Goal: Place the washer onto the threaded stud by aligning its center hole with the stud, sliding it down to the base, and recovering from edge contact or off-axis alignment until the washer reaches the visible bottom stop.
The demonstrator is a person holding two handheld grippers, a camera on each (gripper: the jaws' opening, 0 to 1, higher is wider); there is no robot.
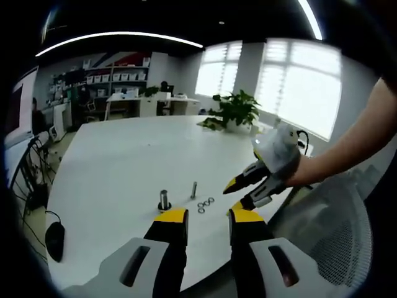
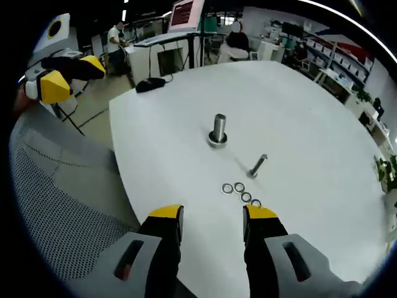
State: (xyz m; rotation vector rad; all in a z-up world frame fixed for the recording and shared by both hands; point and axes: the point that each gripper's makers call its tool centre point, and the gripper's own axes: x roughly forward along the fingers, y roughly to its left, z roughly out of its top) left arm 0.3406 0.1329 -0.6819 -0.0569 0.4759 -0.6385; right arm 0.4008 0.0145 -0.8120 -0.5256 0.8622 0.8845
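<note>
A threaded stud [image 1: 164,200] [image 2: 218,129] stands upright on its round base on the white table [image 1: 124,161] [image 2: 298,112]. A second, thinner bolt [image 1: 194,189] [image 2: 258,166] stands beside it. Several small washers [image 1: 205,204] [image 2: 242,191] lie flat in a row near the table's edge. My left gripper [image 1: 208,217] [image 2: 71,76] is open and empty, short of the table's edge. My right gripper [image 2: 213,214] [image 1: 234,195], held by a gloved hand [image 1: 279,155], is also open and empty, hovering just before the washers.
A black mouse [image 1: 54,239] [image 2: 151,84] lies near one table edge. A potted plant [image 1: 234,110] stands at the far side. A grey mesh chair [image 1: 329,230] [image 2: 62,205] sits against the near edge. A person [image 2: 118,34] stands at desks beyond.
</note>
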